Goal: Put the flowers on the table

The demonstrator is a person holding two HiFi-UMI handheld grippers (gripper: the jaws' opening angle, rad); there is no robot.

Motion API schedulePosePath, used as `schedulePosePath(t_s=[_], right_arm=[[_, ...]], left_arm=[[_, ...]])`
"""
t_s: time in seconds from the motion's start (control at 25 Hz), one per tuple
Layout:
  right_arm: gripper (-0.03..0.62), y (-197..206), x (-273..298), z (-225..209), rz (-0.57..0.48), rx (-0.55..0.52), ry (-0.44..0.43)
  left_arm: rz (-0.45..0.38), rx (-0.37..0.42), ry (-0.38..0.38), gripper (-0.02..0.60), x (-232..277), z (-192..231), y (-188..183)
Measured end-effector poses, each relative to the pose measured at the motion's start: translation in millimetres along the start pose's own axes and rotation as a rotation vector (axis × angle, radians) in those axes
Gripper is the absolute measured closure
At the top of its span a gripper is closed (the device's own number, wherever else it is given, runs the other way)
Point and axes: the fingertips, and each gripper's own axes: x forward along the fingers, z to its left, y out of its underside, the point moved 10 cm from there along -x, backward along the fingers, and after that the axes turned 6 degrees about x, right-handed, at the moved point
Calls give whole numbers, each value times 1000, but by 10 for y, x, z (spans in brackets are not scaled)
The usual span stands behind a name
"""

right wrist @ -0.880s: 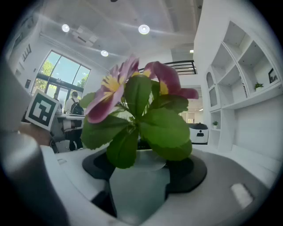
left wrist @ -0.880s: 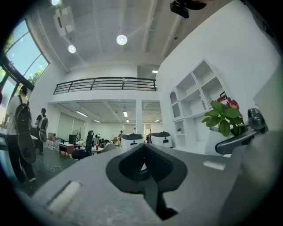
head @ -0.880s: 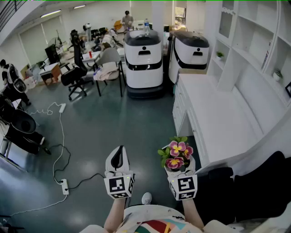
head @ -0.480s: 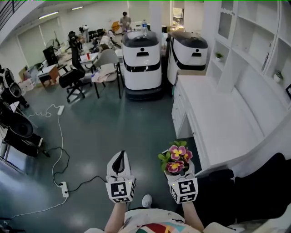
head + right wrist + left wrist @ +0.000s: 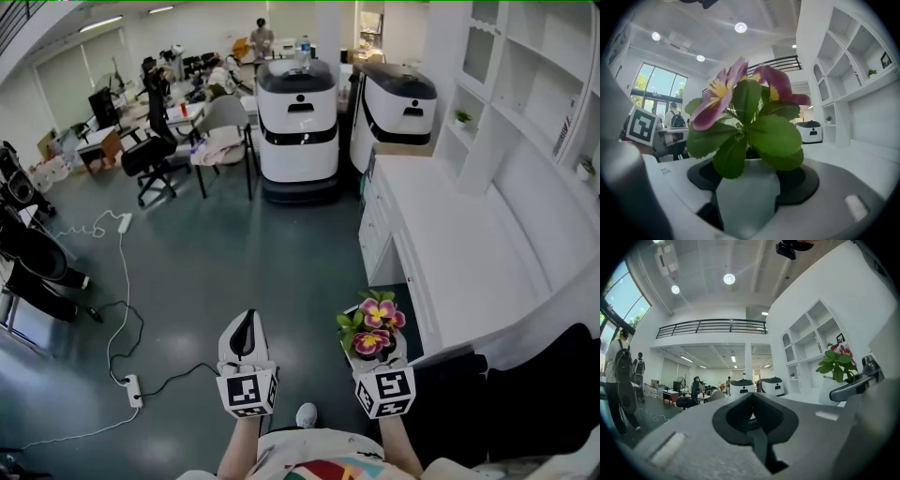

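A small white pot (image 5: 747, 197) with pink and yellow flowers (image 5: 376, 325) and green leaves sits between the jaws of my right gripper (image 5: 373, 351), which is shut on the pot and holds it upright over the floor. In the right gripper view the flowers (image 5: 740, 96) fill the middle. The white table (image 5: 459, 267) runs along the right wall, its near corner just right of the flowers. My left gripper (image 5: 243, 331) hangs level to the left, shut and holding nothing. The left gripper view shows its joined jaws (image 5: 752, 416) and the flowers (image 5: 839, 359) at the right.
Two white service robots (image 5: 296, 122) (image 5: 401, 108) stand at the table's far end. White shelves (image 5: 525, 103) rise over the table. A power strip (image 5: 133, 385) and cables lie on the floor at left. Office chairs (image 5: 150, 155) and desks stand far left. A black object (image 5: 525, 394) lies at lower right.
Both grippers have drifted slightly right and down in the view, bringing the flowers a little closer to the table's near corner. The grip on the pot is unchanged.
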Motion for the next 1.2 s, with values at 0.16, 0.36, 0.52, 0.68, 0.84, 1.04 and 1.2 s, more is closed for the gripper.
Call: schedulePosePath(t_s=[0.16,0.36,0.52,0.68,0.84,1.04,1.2], right_arm=[[267,-48,201,73,-14,-24,-15],[267,-219,382,136,-51,-46,-21],[267,-171,490,93,-34,-28,-9],[267,-121,647,63,-12,-1,-21],[267,-139,876,-16,-13,11,-45],[267,-182,1166,-185,-20,31,-63],[267,-217,1424,-353,-8,29,-77]], left_arm=[[-25,2,-4,577,92,179,14],[-17,-11,-26,577,185,384,75],[-14,-7,-35,577,254,467,112],[-2,-17,-44,577,350,520,152],[-6,-13,-56,577,541,536,179],[-2,-9,-69,578,840,540,213],[8,-16,-85,577,1083,530,262]])
